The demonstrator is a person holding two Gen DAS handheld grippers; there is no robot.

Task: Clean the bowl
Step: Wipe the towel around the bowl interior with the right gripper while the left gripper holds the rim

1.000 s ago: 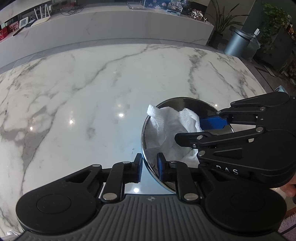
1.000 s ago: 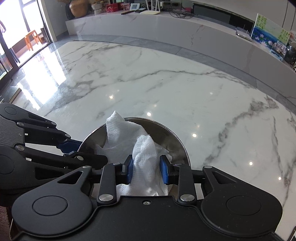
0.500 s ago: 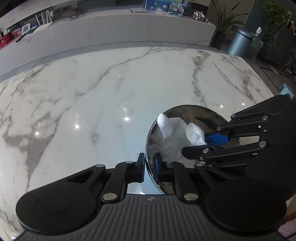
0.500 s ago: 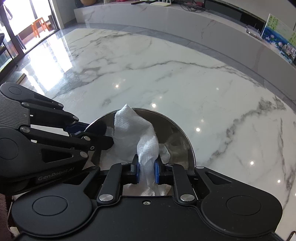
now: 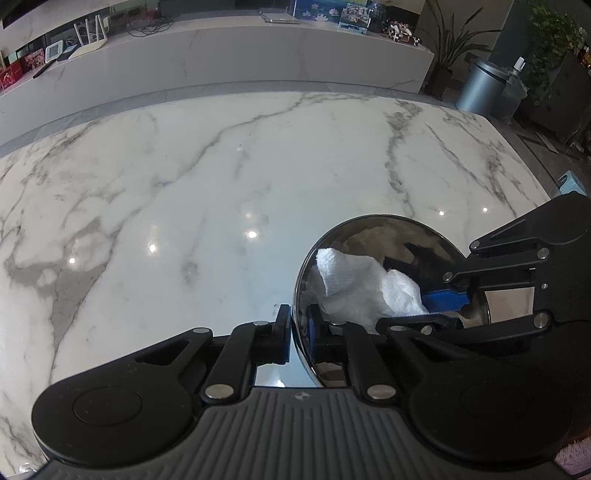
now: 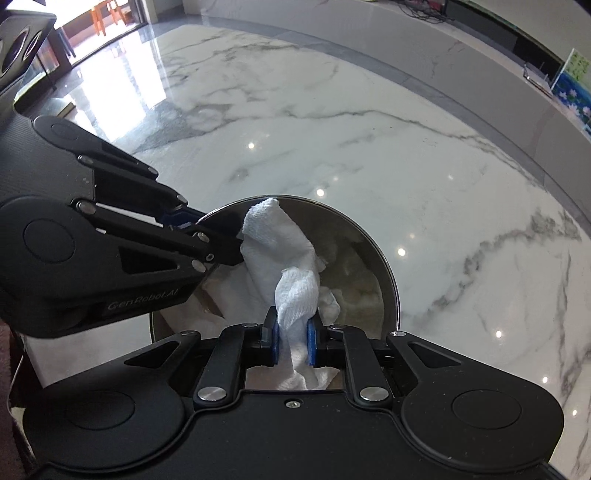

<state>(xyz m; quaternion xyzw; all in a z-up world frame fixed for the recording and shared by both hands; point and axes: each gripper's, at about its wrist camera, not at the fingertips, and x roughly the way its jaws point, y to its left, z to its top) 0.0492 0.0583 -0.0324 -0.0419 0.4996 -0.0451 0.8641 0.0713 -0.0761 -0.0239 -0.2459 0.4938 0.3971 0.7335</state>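
Left gripper [image 5: 298,334] clamped, angled down; right gripper [image 6: 291,341] pinched closed, angled steeply down

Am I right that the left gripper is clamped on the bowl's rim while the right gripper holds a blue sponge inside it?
Not quite: the right gripper holds a white paper towel, as the right wrist view shows. The left gripper does clamp the bowl rim.

This looks like a home living area. A large glossy white marble tabletop [image 5: 229,177] with grey veins fills most of the view. Beyond the tabletop runs a long low white marble ledge [image 5: 229,62] carrying a white router with antennas [image 5: 90,35], cables and framed pictures [image 5: 354,22]. At the ledge's right end stand green potted plants [image 5: 448,40] and a grey cylindrical bin [image 5: 480,88].
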